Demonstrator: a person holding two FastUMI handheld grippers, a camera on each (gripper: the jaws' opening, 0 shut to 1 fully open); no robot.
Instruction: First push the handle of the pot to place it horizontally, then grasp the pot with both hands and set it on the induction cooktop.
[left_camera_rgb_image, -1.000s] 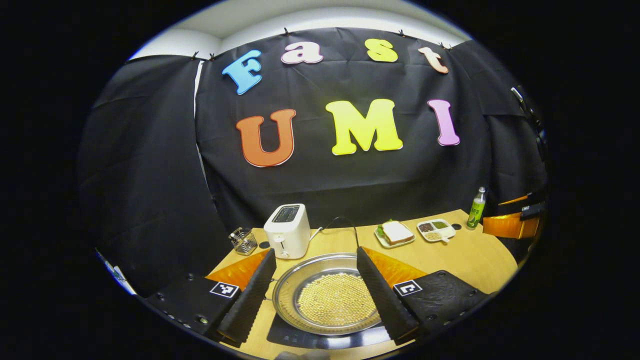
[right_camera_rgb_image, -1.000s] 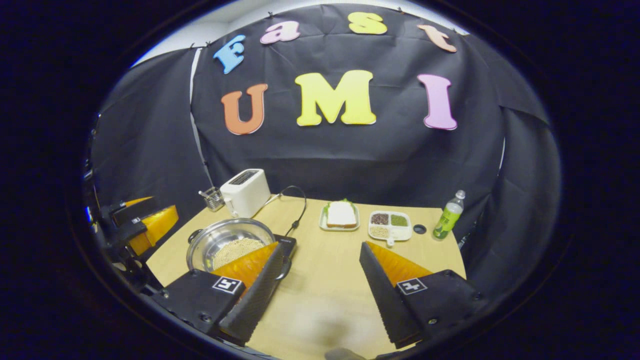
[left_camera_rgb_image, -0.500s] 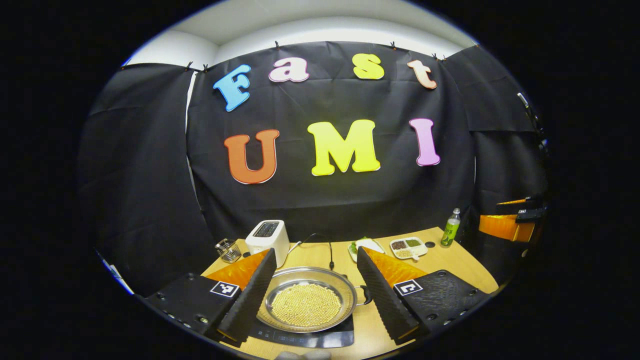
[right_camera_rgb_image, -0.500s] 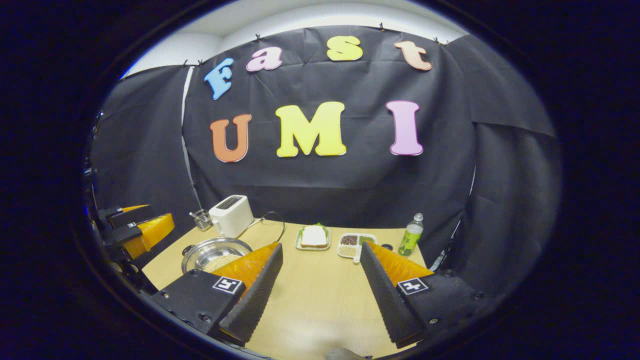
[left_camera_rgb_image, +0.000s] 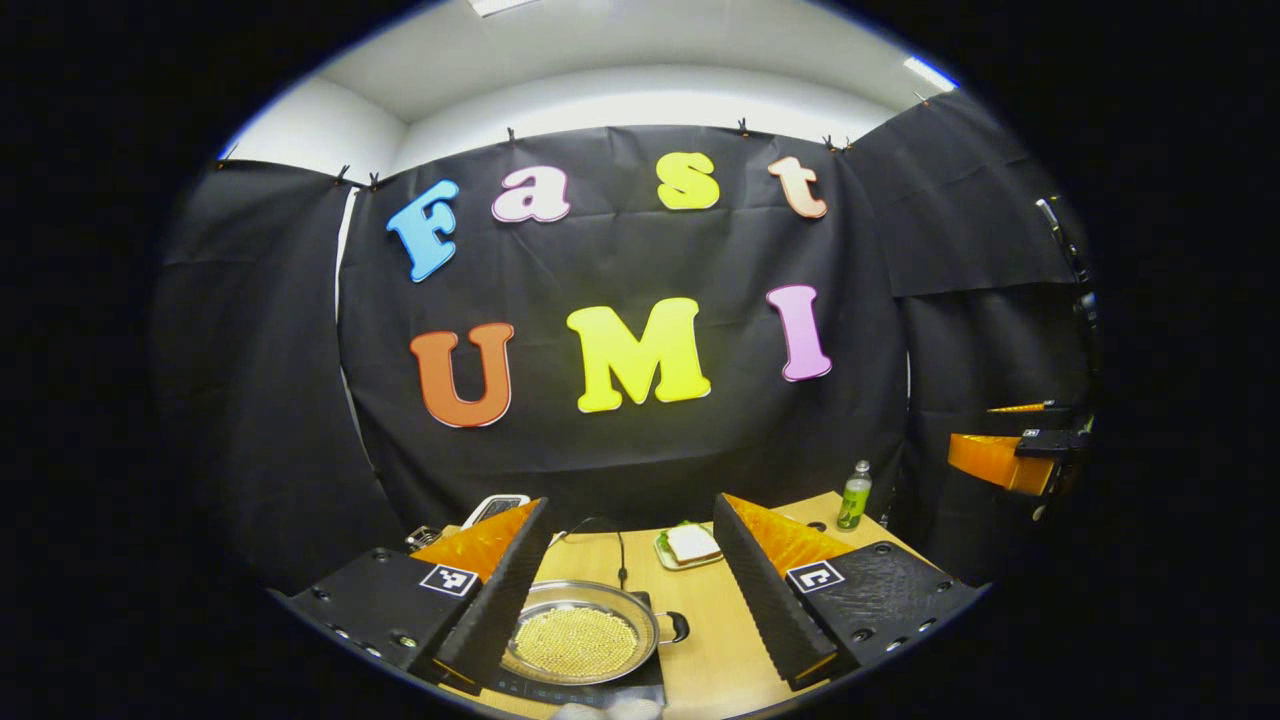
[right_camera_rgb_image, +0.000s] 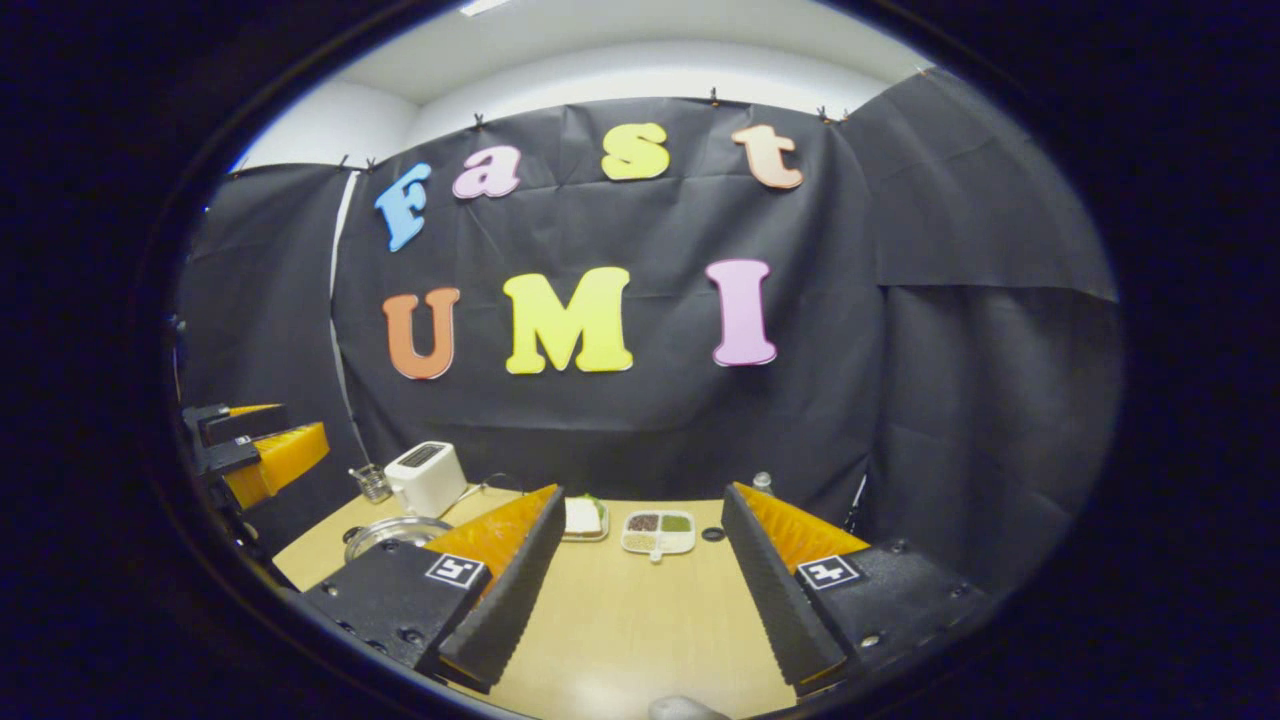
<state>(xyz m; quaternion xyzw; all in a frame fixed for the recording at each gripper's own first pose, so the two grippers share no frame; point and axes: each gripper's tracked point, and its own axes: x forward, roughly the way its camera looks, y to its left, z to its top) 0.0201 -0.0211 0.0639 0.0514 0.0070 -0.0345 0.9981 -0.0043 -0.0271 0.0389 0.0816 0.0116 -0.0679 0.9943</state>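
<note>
A shallow steel pot (left_camera_rgb_image: 575, 640) holding yellow beans sits on the black induction cooktop (left_camera_rgb_image: 640, 690) at the table's near edge. One small loop handle (left_camera_rgb_image: 678, 627) sticks out to its right. My left gripper (left_camera_rgb_image: 635, 670) is open, well above and behind the pot, with nothing between its fingers. My right gripper (right_camera_rgb_image: 640, 670) is open over bare table to the right of the pot, holding nothing. The pot's rim (right_camera_rgb_image: 390, 530) shows at far left, partly behind my right gripper's finger. Each view shows the other gripper off to the side: the right gripper (left_camera_rgb_image: 1010, 455) and the left gripper (right_camera_rgb_image: 250, 455).
A white toaster (right_camera_rgb_image: 425, 478) and a wire cup (right_camera_rgb_image: 372, 483) stand at the back left, with a black cable (left_camera_rgb_image: 610, 535) trailing toward the cooktop. A sandwich plate (right_camera_rgb_image: 583, 517), a divided dish (right_camera_rgb_image: 658, 532) and a green bottle (left_camera_rgb_image: 853, 495) line the back of the wooden table (right_camera_rgb_image: 640, 620).
Both grippers have risen and drawn back from the table, so the pot and table look smaller and lower. The pot stays on the cooktop. Both grippers remain open.
</note>
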